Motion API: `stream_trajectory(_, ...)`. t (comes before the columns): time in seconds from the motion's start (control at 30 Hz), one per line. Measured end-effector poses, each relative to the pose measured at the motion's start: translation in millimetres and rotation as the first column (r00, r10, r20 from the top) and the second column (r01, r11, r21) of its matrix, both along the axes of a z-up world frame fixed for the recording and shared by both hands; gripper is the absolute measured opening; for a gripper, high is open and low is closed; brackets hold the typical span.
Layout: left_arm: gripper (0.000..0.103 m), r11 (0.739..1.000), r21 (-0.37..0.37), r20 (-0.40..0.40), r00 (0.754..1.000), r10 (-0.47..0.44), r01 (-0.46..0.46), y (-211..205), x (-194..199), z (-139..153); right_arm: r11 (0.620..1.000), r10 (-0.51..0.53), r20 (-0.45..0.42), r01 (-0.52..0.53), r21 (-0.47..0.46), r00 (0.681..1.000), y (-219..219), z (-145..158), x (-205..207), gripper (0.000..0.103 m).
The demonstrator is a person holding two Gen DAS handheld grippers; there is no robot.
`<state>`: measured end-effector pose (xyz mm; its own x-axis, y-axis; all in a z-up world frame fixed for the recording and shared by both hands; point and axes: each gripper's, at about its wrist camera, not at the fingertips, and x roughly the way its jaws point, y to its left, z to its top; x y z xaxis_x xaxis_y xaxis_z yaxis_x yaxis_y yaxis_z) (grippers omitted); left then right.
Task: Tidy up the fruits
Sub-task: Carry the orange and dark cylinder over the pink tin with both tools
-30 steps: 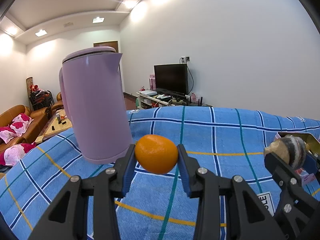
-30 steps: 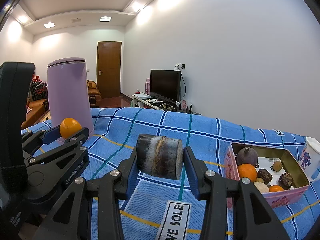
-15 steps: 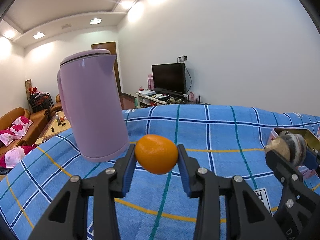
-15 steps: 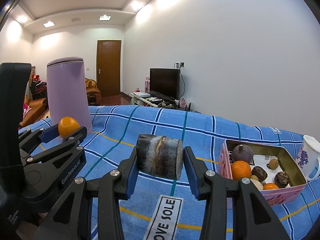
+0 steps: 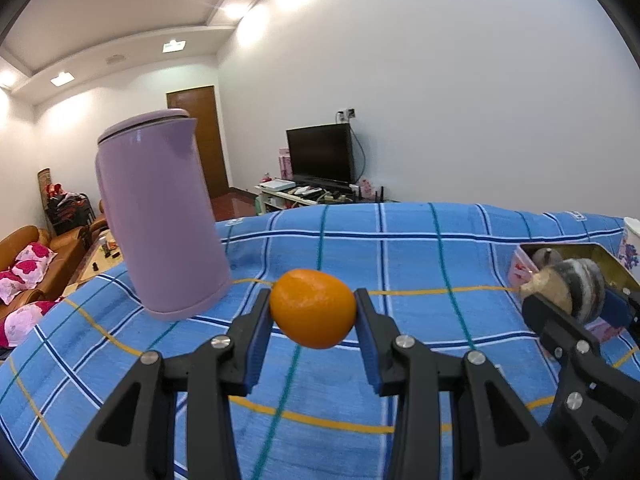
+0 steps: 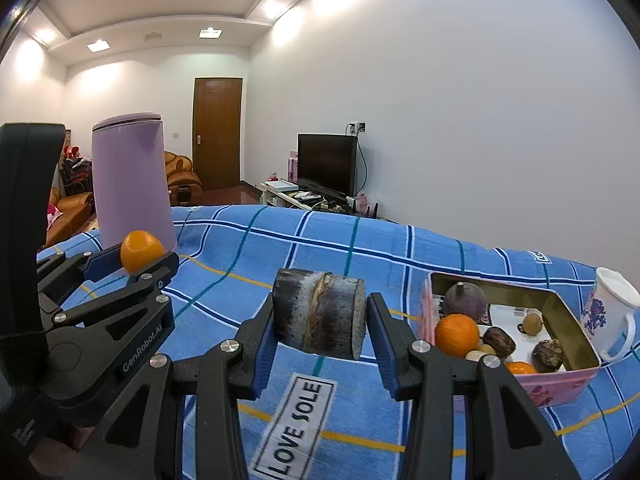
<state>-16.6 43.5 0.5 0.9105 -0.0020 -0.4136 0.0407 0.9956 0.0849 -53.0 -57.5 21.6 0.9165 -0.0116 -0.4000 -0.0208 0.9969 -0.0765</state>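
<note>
My left gripper (image 5: pixel 313 320) is shut on an orange (image 5: pixel 313 313) and holds it above the blue checked cloth (image 5: pixel 400 248). The orange also shows at the left of the right wrist view (image 6: pixel 141 250). My right gripper (image 6: pixel 320 324) is shut on a dark sugarcane chunk (image 6: pixel 320 312), held above the cloth; the chunk shows at the right edge of the left wrist view (image 5: pixel 568 286). A pink tin (image 6: pixel 560 380) at the right holds a dark purple fruit (image 6: pixel 464 301), an orange (image 6: pixel 457 334) and several small brown fruits.
A tall lilac kettle (image 5: pixel 160 216) stands on the cloth at the left, also in the right wrist view (image 6: pixel 130 184). A white flowered mug (image 6: pixel 610 308) stands right of the tin. A TV and sofa lie beyond the table.
Both grippers have shifted right with their fruit still held. The kettle has slid left in both views and the tin now shows closer and more central in the right wrist view.
</note>
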Motion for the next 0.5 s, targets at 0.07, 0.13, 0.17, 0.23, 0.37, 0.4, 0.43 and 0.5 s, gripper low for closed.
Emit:
stream_trajectory(0.07, 0.042, 1.0, 0.0, -0.002, 1.0, -0.009, 0.009, -5.4, -1.6, -0.1, 1.0, -0.004, -0.001, 0.004, -0.002, 1.0, -5.1, 0.0, -2.5, 0.045)
stream_trajectory(0.13, 0.042, 1.0, -0.001, -0.003, 1.0, -0.014, 0.014, -10.3, -3.6, -0.1, 1.0, -0.01, 0.0, 0.01, -0.006, 1.0, -11.2, 0.4, -5.3, 0.045)
stream_trajectory(0.17, 0.042, 1.0, -0.001, -0.004, 1.0, -0.019, 0.019, -12.9, -4.5, -0.3, 1.0, -0.013, 0.001, 0.013, -0.008, 1.0, -14.3, 0.5, -6.8, 0.045)
stream_trajectory(0.23, 0.042, 1.0, -0.002, -0.006, 1.0, -0.028, 0.028, -18.0, -6.4, -0.7, 1.0, -0.023, 0.005, 0.023, -0.012, 1.0, -21.4, 1.2, -9.9, 0.045)
stream_trajectory(0.37, 0.042, 0.999, -0.005, -0.009, 0.999, -0.043, 0.043, -28.3, -10.2, -0.7, 0.999, -0.038, 0.012, 0.039, -0.024, 0.999, -32.4, 2.2, -15.2, 0.045)
stream_trajectory(0.4, 0.042, 0.999, -0.006, -0.011, 0.999, -0.048, 0.048, -30.9, -10.9, -0.8, 0.999, -0.04, 0.013, 0.041, -0.027, 0.999, -34.8, 2.4, -16.5, 0.045)
stream_trajectory(0.43, 0.042, 0.999, -0.006, -0.013, 0.999, -0.051, 0.051, -32.5, -11.2, -0.9, 0.999, -0.042, 0.015, 0.042, -0.03, 0.999, -37.0, 2.6, -17.9, 0.045)
stream_trajectory(0.5, 0.042, 0.998, -0.008, -0.016, 0.998, -0.061, 0.061, -38.6, -13.2, -1.1, 0.998, -0.044, 0.017, 0.045, -0.036, 0.999, -40.6, 2.5, -20.5, 0.045)
